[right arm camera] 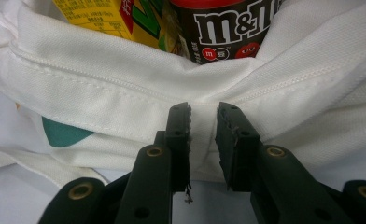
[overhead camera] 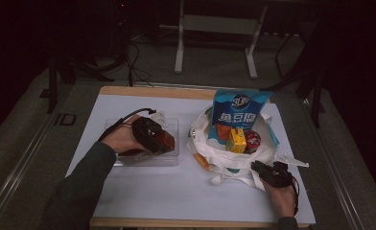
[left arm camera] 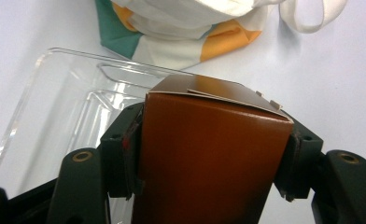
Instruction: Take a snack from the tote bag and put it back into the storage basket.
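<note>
while the left gripper (left arm camera: 214,154) clasps the brown carton (left arm camera: 209,158) by its flat side walls above the clear tray (left arm camera: 55,107), the right gripper (right arm camera: 203,126) pinches the white bag (right arm camera: 125,93) rim; the carton looks light, stiff, crushable, best held mid-wall.

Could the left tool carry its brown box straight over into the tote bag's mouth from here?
Probably yes: the left tool holds the brown box, bare table separates it from the tote bag, and the right tool pinches its rim.
</note>
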### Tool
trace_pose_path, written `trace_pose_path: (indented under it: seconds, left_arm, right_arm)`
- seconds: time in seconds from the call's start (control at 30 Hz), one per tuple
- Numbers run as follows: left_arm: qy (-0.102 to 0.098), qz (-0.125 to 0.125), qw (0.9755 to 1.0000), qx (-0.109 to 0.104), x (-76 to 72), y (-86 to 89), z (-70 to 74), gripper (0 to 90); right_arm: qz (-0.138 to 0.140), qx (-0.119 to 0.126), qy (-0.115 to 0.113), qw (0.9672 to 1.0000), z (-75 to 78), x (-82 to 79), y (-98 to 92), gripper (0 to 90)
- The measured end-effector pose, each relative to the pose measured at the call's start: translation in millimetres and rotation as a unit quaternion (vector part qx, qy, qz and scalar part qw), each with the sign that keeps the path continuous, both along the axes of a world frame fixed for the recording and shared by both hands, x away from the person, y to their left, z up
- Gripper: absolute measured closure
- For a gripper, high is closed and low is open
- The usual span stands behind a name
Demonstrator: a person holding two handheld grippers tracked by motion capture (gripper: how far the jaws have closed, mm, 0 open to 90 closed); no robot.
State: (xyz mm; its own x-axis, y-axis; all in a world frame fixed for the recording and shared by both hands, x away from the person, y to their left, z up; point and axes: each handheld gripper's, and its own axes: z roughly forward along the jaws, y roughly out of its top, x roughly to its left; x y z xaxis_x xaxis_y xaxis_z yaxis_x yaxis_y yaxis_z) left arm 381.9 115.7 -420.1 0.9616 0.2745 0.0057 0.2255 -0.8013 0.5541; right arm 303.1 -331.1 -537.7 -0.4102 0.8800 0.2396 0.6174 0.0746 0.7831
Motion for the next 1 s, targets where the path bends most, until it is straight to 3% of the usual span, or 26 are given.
trace_pose_path:
  seconds: [0.4,0.57,0.7,0.8,0.9,1.0]
  left_arm:
    - [0.002,0.001,0.9993,0.037,2.1,-21.1,-15.9,35.9]
    - [0.013,0.005,0.9994,0.032,3.3,-24.7,-17.6,35.0]
    - [0.014,0.002,0.9988,0.048,1.9,-27.1,-20.8,34.0]
    - [0.011,0.002,0.9988,0.047,1.3,-28.1,-21.2,33.4]
    - [0.019,-0.003,0.9995,0.024,0.7,-30.2,-18.6,35.8]
    - [0.013,-0.007,0.9998,0.016,-1.6,-34.1,-15.6,35.8]
  right_arm:
    - [0.0,0.0,0.0,1.0,0.0,0.0,-0.1,74.8]
    - [-0.001,0.001,0.0,1.0,0.0,0.1,-0.1,74.8]
    - [0.0,0.001,0.0,1.0,0.0,0.1,-0.1,74.8]
    - [-0.001,0.002,0.001,1.0,0.0,0.1,-0.1,74.8]
    - [0.0,0.001,0.0,1.0,0.0,0.2,-0.1,74.8]
    - [0.0,0.001,0.0,1.0,0.0,0.1,-0.1,74.8]
